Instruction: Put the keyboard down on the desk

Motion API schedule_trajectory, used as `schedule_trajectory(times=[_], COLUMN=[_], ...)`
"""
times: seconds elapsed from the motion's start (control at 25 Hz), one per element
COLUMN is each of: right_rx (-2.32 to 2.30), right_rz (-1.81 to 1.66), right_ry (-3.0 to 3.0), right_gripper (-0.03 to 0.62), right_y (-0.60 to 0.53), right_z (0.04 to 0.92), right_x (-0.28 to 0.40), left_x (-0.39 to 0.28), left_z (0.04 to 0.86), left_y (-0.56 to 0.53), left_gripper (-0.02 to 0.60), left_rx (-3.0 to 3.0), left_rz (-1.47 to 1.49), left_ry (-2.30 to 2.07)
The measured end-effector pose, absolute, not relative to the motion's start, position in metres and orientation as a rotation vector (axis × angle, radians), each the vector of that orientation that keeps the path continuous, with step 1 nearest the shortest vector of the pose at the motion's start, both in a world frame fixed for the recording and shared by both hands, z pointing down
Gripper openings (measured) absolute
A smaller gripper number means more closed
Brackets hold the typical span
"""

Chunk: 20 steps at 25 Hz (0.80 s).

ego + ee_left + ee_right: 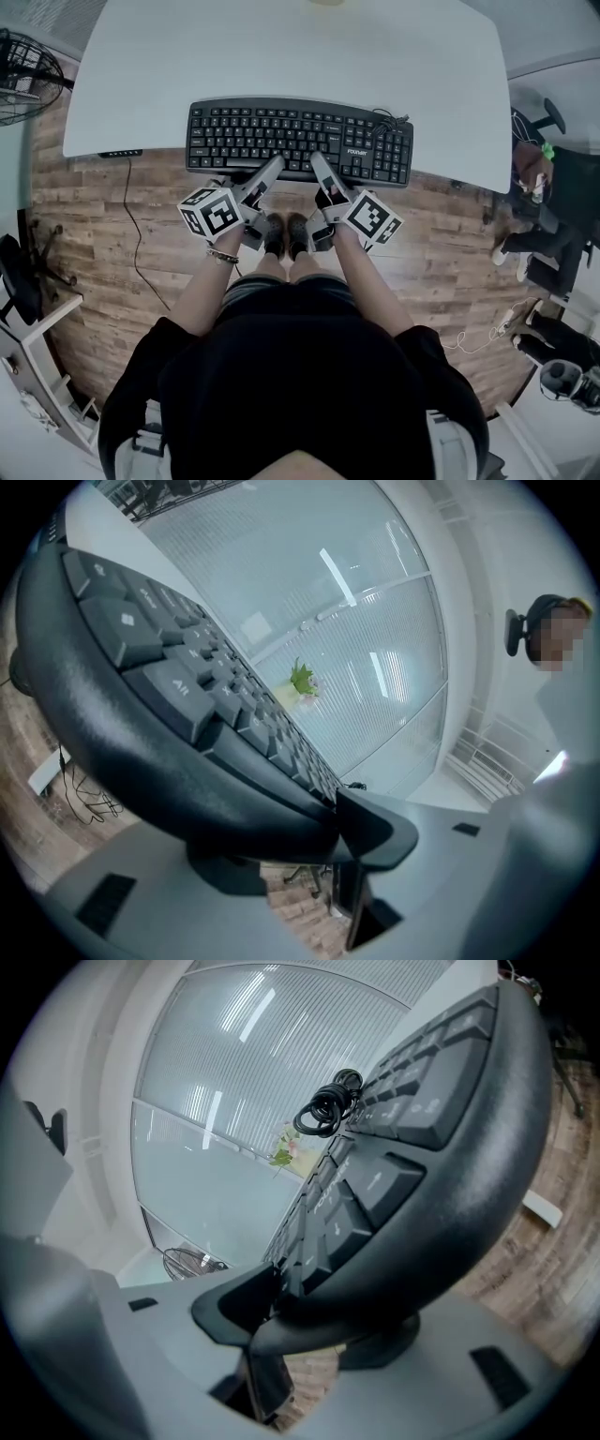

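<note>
A black keyboard [300, 141] lies along the front edge of the white desk [281, 56], and its near edge hangs slightly over the wooden floor. My left gripper [270, 171] holds that near edge left of centre. My right gripper [319, 169] holds it right of centre. In the left gripper view the keyboard [159, 696] fills the left side, and the left gripper [300, 846] has one jaw on the key side and one under the base. The right gripper view mirrors this, with the keyboard [422, 1194] clamped in the right gripper [309, 1326]. The keyboard's coiled cable [328, 1105] rests on its far corner.
A floor fan [23, 75] stands at the far left, and a black cable [136, 234] runs down from a power strip [120, 153] at the desk's edge. A seated person [544, 187] is at the right. My own legs and shoes [286, 234] are below the keyboard.
</note>
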State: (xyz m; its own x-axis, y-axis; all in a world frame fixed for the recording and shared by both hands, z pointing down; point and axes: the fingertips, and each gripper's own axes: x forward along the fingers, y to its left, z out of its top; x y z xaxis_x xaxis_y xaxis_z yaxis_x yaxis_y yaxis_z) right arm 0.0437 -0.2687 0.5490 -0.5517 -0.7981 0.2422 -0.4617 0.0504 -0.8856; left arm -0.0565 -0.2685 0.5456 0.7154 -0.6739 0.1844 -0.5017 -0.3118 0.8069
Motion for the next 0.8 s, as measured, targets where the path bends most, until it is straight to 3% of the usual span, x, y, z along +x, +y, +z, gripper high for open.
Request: schedule_trajectory(times=[0.28, 0.36, 0.48, 0.8], right_rx=[-1.276, -1.299, -1.298, -1.282], right_rz=[-1.564, -1.575, -1.609, -1.614], right_ry=[2.025, 2.028, 1.998, 1.998], right_gripper=[0.233, 0.272, 0.325, 0.334], right_y=[-0.283, -0.285, -0.291, -0.29], right_z=[0.554, 0.556, 0.56, 0.561], right_x=[0.045, 0.048, 0.051, 0.051], left_x=[-0.056, -0.058, -0.064, -0.064], left_z=[0.548, 0.549, 0.559, 0.562], left_y=[-0.28, -0.283, -0.292, -0.29], left_gripper=[0.235, 0.239, 0.364, 0.371], left_rx=[1.928, 1.908, 1.887, 1.846], left_rz=[-0.227, -0.205, -0.136, -0.174], left_ry=[-0.907, -0.928, -0.982, -0.969])
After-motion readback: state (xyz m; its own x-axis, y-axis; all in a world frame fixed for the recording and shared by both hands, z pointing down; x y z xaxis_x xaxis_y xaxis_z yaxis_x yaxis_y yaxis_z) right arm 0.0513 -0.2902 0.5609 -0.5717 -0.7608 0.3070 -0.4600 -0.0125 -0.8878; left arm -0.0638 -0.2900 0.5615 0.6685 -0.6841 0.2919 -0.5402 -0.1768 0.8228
